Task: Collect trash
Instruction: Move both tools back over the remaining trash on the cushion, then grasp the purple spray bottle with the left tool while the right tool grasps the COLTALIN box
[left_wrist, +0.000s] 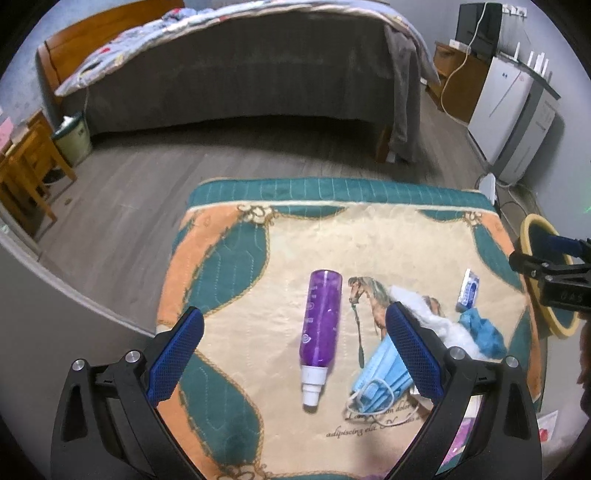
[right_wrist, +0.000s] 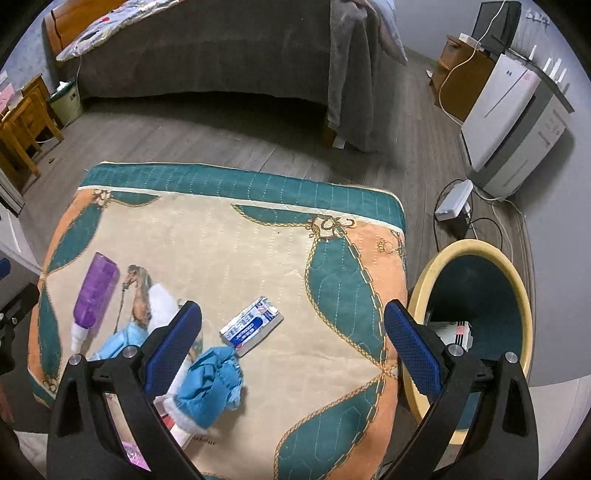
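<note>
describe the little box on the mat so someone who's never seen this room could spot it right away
Find the quilted mat with teal and orange borders, spread in front of the bed. On the side nearest the yellow-rimmed bin, just beyond the crumpled blue glove, lies the small box. It is the only hard-edged rectangular item there, white with blue print, unlike the purple bottle and soft items.

Both views look forward and down along their tool's two fingers, from close above a quilted tabletop (left_wrist: 229, 258), facing the bed (left_wrist: 240, 74) across the floor. The left view sits over the near left part, centred on a purple bottle (left_wrist: 320, 317). The right view sits further right, taking in the bin (right_wrist: 476, 266) beside the tabletop. Both share the bottle, the small box (right_wrist: 251, 325), the blue cloth (right_wrist: 210, 384), the bed and the white cabinet (right_wrist: 509, 122)
</note>
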